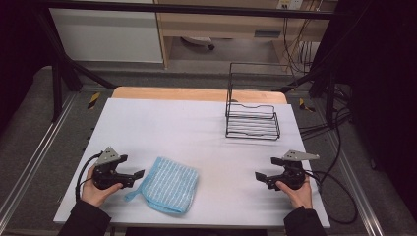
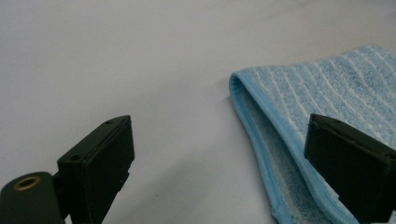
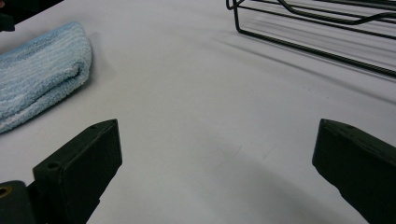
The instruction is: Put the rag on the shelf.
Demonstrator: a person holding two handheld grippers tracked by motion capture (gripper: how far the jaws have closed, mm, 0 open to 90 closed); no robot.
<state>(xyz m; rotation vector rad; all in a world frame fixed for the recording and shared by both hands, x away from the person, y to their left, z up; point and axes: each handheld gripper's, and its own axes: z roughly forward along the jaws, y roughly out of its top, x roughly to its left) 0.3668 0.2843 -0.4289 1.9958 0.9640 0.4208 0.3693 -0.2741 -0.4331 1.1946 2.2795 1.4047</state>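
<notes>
A folded light-blue striped towel [image 1: 165, 185] lies on the white table near its front edge, left of centre. My left gripper [image 1: 133, 167] rests just left of it, open, its jaws pointing at the towel's left corner without holding it. Seen from the left gripper view, the towel [image 2: 322, 102] has its bound edge lying between the spread jaws, nearer the right one. My right gripper [image 1: 266, 168] stands open at the front right, well apart from the towel, with bare table between its jaws. In the right gripper view the towel [image 3: 37, 79] lies far left.
A black wire rack [image 1: 252, 115] stands at the back right of the table [image 1: 162, 123], and its lower bars [image 3: 317, 28] cross the top of the right gripper view. Cables trail off the table's right side. A wooden strip borders the far edge.
</notes>
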